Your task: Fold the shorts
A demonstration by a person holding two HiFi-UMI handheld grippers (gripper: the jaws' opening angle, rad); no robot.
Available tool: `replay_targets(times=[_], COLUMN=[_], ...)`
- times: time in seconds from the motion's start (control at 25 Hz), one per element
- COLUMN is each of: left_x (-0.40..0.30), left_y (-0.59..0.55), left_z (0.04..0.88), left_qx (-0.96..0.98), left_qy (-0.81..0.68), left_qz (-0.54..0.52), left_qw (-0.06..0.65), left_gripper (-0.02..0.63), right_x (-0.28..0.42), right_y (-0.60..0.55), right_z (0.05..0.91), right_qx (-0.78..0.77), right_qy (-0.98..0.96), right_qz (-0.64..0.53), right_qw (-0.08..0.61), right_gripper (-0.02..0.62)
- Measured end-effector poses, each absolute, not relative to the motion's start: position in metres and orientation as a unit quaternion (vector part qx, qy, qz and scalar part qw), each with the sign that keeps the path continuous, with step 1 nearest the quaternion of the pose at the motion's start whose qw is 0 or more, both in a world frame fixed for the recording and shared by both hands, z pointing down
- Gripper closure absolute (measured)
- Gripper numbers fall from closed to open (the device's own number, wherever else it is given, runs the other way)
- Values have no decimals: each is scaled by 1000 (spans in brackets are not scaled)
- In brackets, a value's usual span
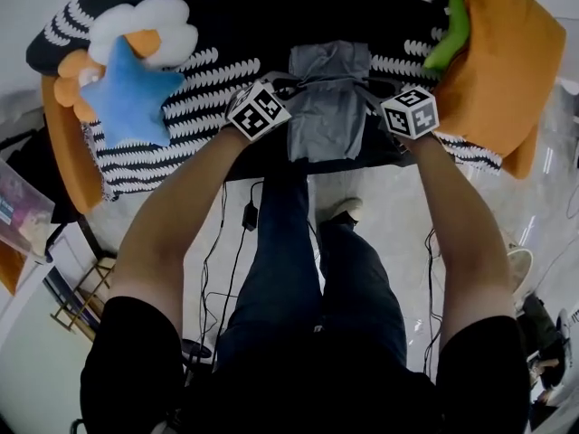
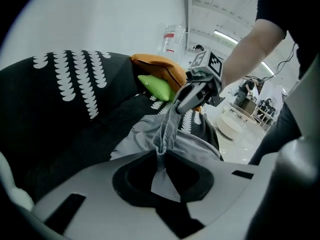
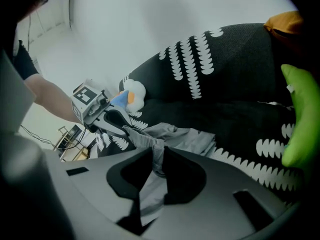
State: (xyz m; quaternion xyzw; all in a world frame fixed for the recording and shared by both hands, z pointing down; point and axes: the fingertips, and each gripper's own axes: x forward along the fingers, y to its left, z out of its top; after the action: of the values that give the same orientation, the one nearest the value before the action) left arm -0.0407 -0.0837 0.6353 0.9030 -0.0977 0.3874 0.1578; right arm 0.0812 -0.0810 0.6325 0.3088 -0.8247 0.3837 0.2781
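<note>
The grey shorts lay bunched at the front edge of the black-and-white patterned cover, about midway along it. The left gripper and the right gripper each had narrow jaws pinched on the shorts' fabric, just above the cover.

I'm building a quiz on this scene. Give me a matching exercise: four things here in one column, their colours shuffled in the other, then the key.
Things:
1 shorts
2 star
3 cushion at right
4 toy beside that cushion

Colours:
A green
B grey
C orange
D blue

Pairs: 1-B; 2-D; 3-C; 4-A
</note>
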Motion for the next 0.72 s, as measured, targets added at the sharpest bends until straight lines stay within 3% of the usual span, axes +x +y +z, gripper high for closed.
replay_targets(times=[0.72], left_x=[-63], left_y=[44], left_z=[686], left_qx=[879], left_qy=[-97], left_qz=[448], left_qw=[128], left_gripper=[535], right_x=[68], right_y=[42], right_z=[676], right_qx=[290], right_qy=[-843], right_qz=[307], right_qw=[332], right_gripper=[535])
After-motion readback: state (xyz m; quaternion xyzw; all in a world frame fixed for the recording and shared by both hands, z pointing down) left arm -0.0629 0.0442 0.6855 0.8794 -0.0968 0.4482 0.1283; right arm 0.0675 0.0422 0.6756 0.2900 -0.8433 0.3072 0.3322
